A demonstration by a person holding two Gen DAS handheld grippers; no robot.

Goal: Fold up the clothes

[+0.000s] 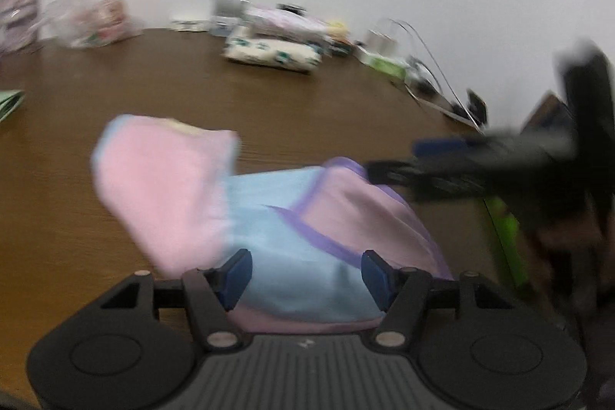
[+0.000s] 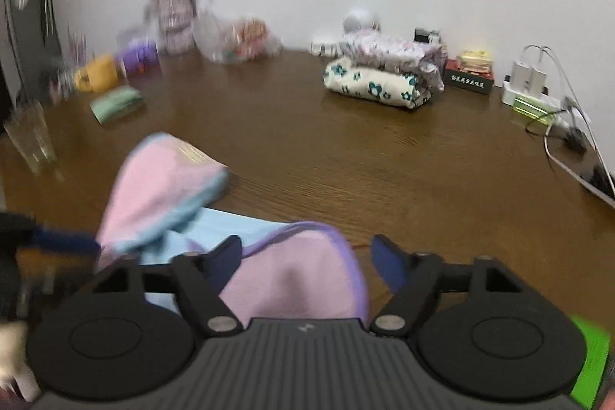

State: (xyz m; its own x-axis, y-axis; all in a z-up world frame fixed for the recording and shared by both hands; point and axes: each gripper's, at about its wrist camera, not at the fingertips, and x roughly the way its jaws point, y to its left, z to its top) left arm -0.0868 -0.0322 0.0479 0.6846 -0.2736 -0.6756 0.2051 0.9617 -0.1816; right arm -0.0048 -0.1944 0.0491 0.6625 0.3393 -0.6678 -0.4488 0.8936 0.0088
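A small pink and light-blue garment [image 1: 269,210] with purple trim lies crumpled on the brown wooden table [image 1: 307,110]. My left gripper [image 1: 305,273] is open, its blue pads on either side of the garment's near edge. My right gripper [image 2: 313,266] is open too, with the pink, purple-trimmed part of the garment [image 2: 300,279] between its fingers. The right gripper also shows in the left wrist view [image 1: 388,160], blurred, at the garment's right end. A pink sleeve [image 2: 165,187] sticks up on the left.
A stack of folded clothes [image 2: 380,72] sits at the back of the table. A glass [image 2: 30,137], a folded green cloth [image 2: 115,104], a yellow mug [image 2: 96,73] and flowers in a vase [image 2: 173,10] are on the left. Chargers and cables [image 2: 546,95] are on the right.
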